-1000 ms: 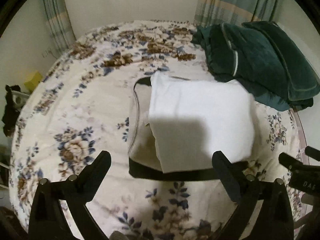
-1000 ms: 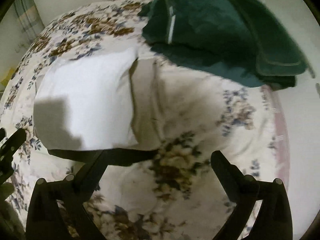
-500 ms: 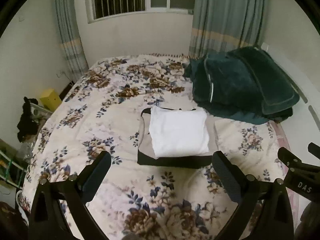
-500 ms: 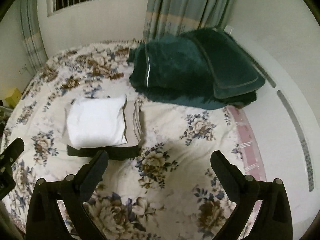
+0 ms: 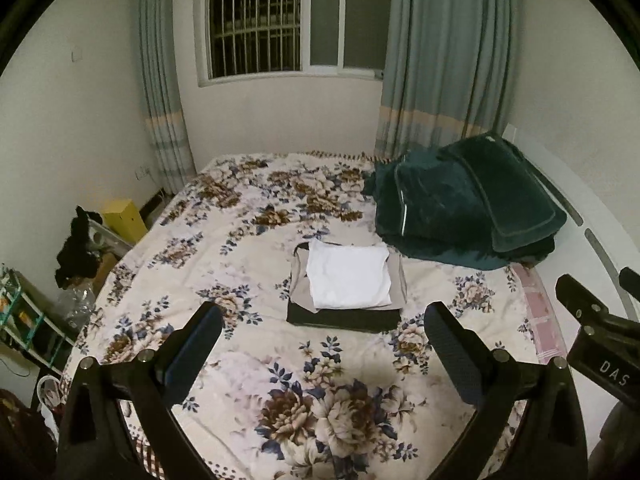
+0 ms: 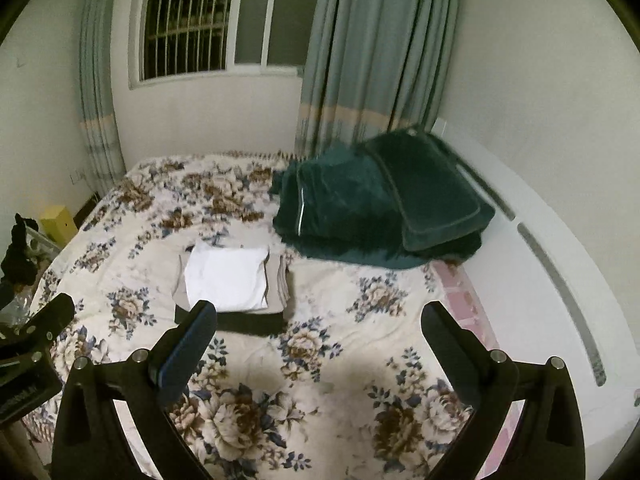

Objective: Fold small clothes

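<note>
Folded clothes stack [image 5: 346, 288], mid-bed: a white folded garment [image 5: 347, 278] lies on top of a beige folded piece [image 5: 300, 284], which rests on a dark folded piece [image 5: 342, 320] whose front edge shows below the others. In the right wrist view the same stack [image 6: 236, 280] sits left of centre; whether the beige layer is one garment or two cannot be told from its stacked edges. The stack lies on the floral bedspread [image 5: 248, 264], apart from both claws. Just behind and to the right, a heap of dark green bedding [image 5: 464, 212] rests near the white headboard [image 6: 560, 264]. Left claw [image 5: 320, 332]: fingers spread wide, nothing between them, held above the near part of the bed. Right claw [image 6: 318, 330]: likewise spread and empty, well short of the stack. Background: barred window [image 5: 256, 24], grey-blue curtains [image 5: 444, 56], a yellow box [image 5: 124, 220] and clutter beside the bed at left.
</note>
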A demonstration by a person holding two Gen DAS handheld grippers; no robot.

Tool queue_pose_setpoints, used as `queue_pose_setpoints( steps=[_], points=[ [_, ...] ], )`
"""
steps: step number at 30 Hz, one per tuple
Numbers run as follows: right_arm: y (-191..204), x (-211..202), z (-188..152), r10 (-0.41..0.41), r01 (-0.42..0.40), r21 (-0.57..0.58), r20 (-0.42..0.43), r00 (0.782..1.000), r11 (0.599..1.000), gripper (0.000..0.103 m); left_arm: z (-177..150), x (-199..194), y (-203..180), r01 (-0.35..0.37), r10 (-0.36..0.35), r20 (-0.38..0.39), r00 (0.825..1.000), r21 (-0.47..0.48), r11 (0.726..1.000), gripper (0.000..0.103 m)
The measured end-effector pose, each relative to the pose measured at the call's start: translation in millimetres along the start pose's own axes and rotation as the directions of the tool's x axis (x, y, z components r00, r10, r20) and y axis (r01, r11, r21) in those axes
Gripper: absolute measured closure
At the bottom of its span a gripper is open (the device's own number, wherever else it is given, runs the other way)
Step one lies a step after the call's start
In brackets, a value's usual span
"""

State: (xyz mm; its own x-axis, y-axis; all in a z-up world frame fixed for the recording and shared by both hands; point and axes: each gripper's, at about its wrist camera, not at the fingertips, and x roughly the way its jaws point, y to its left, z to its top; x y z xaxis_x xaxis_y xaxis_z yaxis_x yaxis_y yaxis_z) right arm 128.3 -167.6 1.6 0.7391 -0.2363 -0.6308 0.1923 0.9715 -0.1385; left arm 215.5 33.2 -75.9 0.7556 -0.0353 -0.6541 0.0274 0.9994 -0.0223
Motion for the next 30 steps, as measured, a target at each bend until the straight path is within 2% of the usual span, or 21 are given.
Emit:
queue_pose_setpoints(
  steps=[7,13,22,30],
  points=[
    [-12.3,-71.5,-4.7,0.041,-0.043,0.022,0.052,0.998,0.999,0.000,-5.9,-44.3,-1.4,0.000,-0.001,0.049,0.999,0.006,1.000,0.000],
    [-18.9,-101.2,-5.3,0.068,-0.069,0.011,0.083,0.994,0.998,0.000,-8.2,-66.8,-0.3,-0.005,0.004,0.084,0.996,0.007,1.000,0.000],
    [-29.2,-107.9,-5.0,0.091,-0.092,0.005,0.093,0.991,0.996,0.000,-10.4,-86.3,-2.3,-0.031,0.031,0.132,0.991,0.001,1.000,0.000],
    [-33.1,-108.1,-1.4,0.105,-0.106,0.004,0.095,0.990,0.994,0.000,-9.0,-90.3,-2.4,-0.049,0.049,0.139,0.989,-0.004,0.999,0.000]
  ],
)
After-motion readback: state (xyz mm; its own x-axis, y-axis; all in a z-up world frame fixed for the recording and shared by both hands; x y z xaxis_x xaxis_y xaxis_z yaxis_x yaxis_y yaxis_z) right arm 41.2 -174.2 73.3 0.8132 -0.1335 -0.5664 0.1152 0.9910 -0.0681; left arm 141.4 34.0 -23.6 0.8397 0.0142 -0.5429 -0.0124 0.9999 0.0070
